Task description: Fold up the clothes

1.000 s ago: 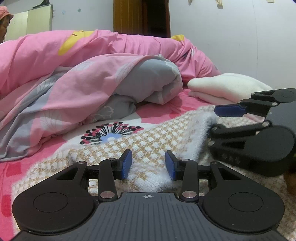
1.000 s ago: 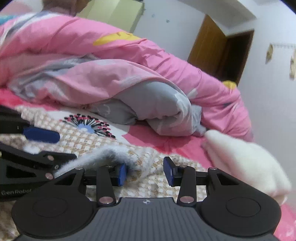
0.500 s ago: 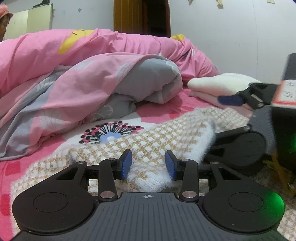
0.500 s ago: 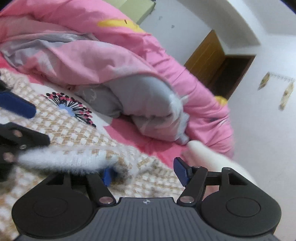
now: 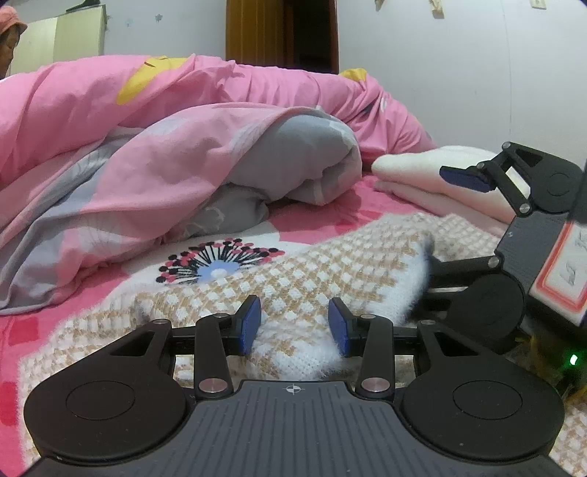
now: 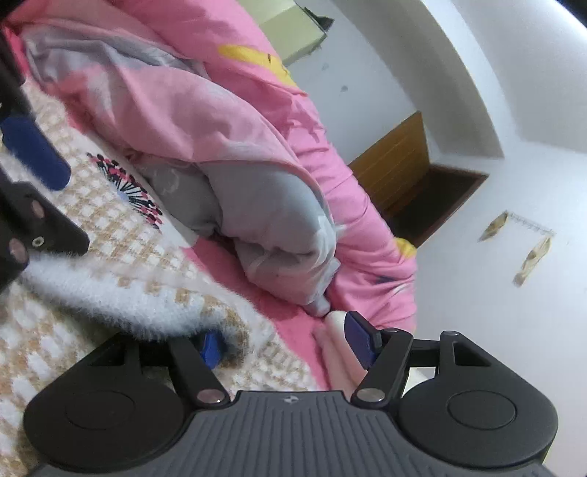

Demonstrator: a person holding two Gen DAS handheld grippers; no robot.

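A fuzzy tan-and-white checked knit garment (image 5: 330,271) lies spread on the pink bed sheet. My left gripper (image 5: 293,326) rests low on it, open, with a raised white fold of the knit between its blue pads. To its right my right gripper (image 5: 440,216) is open and rolled on its side, its lower finger tucked under the garment's edge. In the right wrist view the right gripper (image 6: 286,343) stands wide open. Its left pad is half hidden under the fluffy fold of the garment (image 6: 110,286). The left gripper (image 6: 47,198) shows at the left edge.
A bunched pink and grey duvet (image 5: 183,165) fills the back of the bed. A folded cream garment (image 5: 422,176) lies at the right, close to the right gripper. White walls and a brown door (image 5: 282,33) stand behind. Part of a person (image 5: 11,36) shows at the far left.
The right gripper has rolled to one side and its fingers have spread wider, with one finger still under the garment's edge. The left gripper has stayed put.
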